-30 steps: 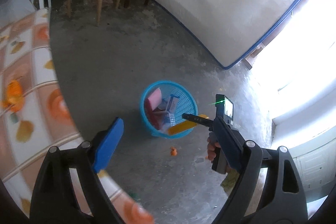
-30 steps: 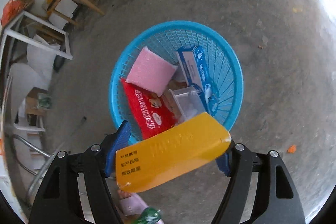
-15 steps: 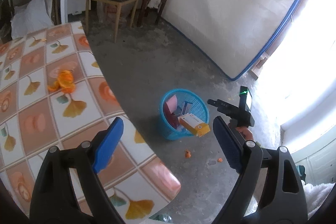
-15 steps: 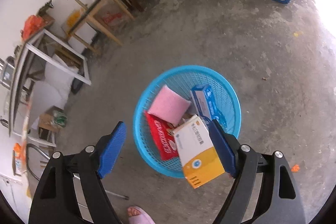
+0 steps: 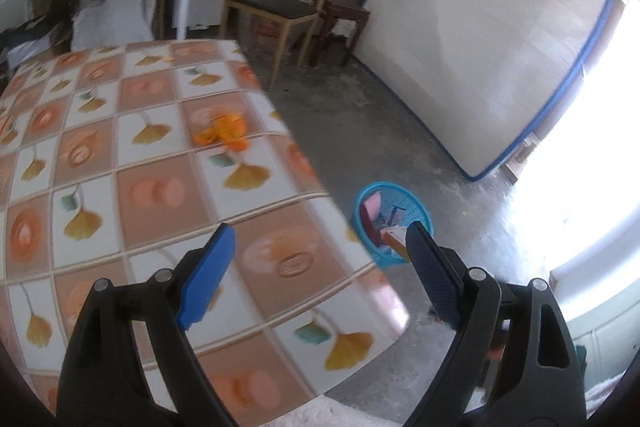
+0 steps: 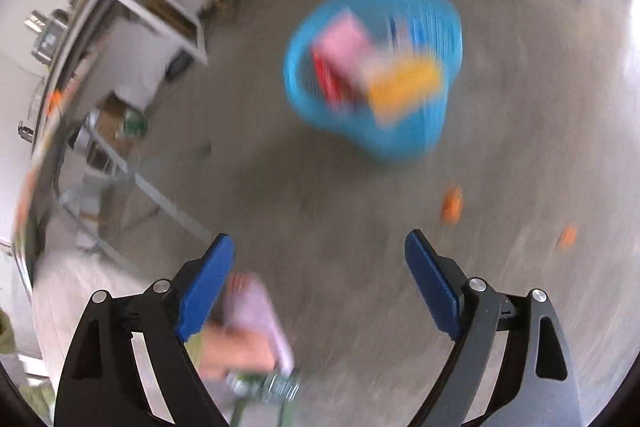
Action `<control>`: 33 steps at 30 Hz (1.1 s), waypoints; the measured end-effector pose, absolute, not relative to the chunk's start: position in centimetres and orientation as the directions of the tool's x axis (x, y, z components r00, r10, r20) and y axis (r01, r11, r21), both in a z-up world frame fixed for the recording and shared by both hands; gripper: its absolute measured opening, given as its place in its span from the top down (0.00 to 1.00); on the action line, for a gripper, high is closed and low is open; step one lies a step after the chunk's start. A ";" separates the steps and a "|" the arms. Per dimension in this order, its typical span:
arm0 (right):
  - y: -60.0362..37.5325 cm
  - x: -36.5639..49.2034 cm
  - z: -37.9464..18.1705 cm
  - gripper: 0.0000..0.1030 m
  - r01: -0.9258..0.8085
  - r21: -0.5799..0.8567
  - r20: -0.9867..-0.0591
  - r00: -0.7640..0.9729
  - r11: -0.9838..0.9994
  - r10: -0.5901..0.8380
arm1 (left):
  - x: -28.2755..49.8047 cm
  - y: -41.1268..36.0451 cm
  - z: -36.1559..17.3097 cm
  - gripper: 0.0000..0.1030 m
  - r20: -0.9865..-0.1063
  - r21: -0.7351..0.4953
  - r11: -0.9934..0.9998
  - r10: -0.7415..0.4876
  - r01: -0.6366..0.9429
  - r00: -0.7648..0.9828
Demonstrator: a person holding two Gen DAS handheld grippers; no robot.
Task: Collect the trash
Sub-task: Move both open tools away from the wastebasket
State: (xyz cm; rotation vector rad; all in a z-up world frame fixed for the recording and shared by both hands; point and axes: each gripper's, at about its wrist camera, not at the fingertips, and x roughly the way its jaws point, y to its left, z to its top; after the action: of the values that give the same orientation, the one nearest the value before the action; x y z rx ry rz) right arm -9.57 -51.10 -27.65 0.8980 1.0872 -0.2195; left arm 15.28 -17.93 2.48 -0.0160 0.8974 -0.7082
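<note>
The orange peel (image 5: 222, 137) lay on the patterned table (image 5: 120, 187), well inward from the table's near edge and up and slightly left of the left gripper (image 5: 316, 267), which hung above that edge with its jaws wide apart and nothing between them. The peel was a blurred clump, so no long axis could be told. The left gripper looked the nearer to it. The right gripper (image 6: 318, 275) pointed down at the floor, its jaws just opened further and empty. Beyond the table's far corner stood the blue basket (image 6: 376, 135), holding an orange box (image 6: 404, 89), a pink pad (image 6: 344, 39), a red packet (image 6: 326, 75) and a blue carton. Two orange scraps (image 6: 451, 205) lay on the floor near the basket, apart from it.
</note>
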 end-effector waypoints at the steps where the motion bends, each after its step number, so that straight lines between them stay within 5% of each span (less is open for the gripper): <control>1: -50.0 -10.2 -29.3 0.18 0.584 0.518 -0.847 0.449 0.625 0.282 | 15.4 -17.5 2.3 0.20 -0.713 -0.295 0.784 -0.561 0.546 0.420; 9: -45.6 -10.2 -33.1 0.18 0.604 0.547 -0.837 0.386 0.580 0.387 | 14.9 -15.2 2.8 0.19 -0.717 -0.276 0.811 -0.531 0.515 0.452; 33: -45.3 -9.0 -18.0 0.18 0.481 0.412 -0.864 0.475 0.774 0.164 | 7.7 2.5 6.1 0.19 -0.530 -0.353 0.863 -0.503 0.362 0.683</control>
State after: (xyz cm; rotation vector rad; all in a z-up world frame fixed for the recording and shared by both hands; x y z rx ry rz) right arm -9.02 -45.30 -18.04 0.6891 1.0793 -0.2130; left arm 7.69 2.48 6.07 -0.2271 0.6588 -0.4900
